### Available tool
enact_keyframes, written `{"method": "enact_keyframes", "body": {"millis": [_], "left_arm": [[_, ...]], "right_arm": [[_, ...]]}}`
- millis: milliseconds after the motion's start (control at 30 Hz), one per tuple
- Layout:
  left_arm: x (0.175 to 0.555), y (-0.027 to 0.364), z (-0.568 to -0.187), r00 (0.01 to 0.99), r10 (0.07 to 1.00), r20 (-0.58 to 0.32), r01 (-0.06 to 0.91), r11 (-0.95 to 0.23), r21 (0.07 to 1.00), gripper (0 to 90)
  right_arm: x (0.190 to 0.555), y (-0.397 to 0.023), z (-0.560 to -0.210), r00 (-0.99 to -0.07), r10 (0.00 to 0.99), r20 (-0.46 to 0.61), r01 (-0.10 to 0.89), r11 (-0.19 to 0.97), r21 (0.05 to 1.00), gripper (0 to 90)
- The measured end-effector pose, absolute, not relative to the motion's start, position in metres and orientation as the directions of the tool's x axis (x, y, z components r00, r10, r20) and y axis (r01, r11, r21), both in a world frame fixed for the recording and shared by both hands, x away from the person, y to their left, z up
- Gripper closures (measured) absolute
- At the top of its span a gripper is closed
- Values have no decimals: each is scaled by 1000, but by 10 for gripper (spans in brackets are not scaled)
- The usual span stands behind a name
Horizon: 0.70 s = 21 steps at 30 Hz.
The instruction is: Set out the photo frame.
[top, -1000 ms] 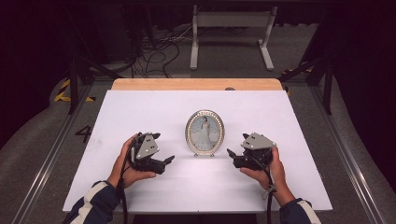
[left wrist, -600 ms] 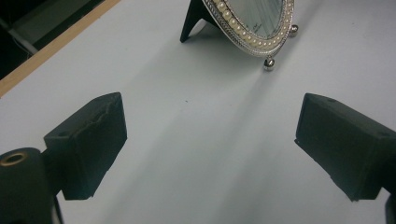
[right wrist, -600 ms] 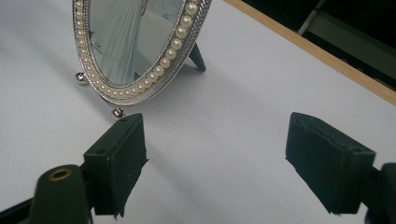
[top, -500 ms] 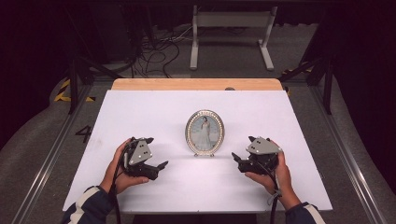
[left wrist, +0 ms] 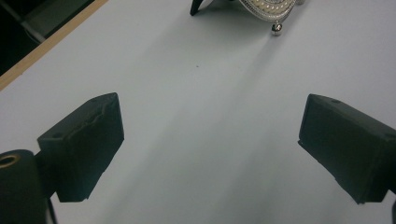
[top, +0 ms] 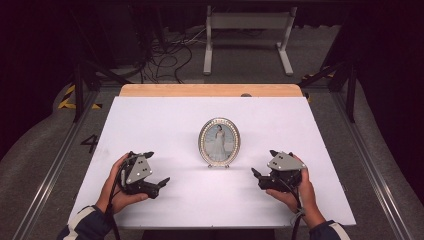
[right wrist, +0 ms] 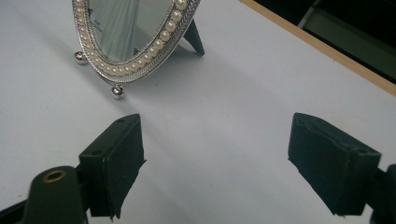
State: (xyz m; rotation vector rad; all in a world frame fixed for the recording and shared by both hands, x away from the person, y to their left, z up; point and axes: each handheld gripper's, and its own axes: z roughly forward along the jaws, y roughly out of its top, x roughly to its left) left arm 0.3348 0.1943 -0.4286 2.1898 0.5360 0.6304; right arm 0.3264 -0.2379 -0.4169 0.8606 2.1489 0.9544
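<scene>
Oval picture frame upright mid-table. My left gripper and right gripper sit either side, jaws apart, touching nothing.

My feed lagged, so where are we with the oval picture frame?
Nothing looks done: the oval picture frame stands upright on the white table, untouched. Left gripper and right gripper sit open on either side, apart from it. Reaching and grasping remain.

Upright oval pearl-rimmed picture frame, mid-table
</scene>
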Motion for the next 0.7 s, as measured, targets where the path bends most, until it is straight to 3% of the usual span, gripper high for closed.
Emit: {"method": "enact_keyframes", "body": {"millis": [700], "left_arm": [[318,231,-441,765,602,231,225,-585,779,71]], "right_arm": [[306,-281,-434,-535,786,-310,333,533,778,168]]}}
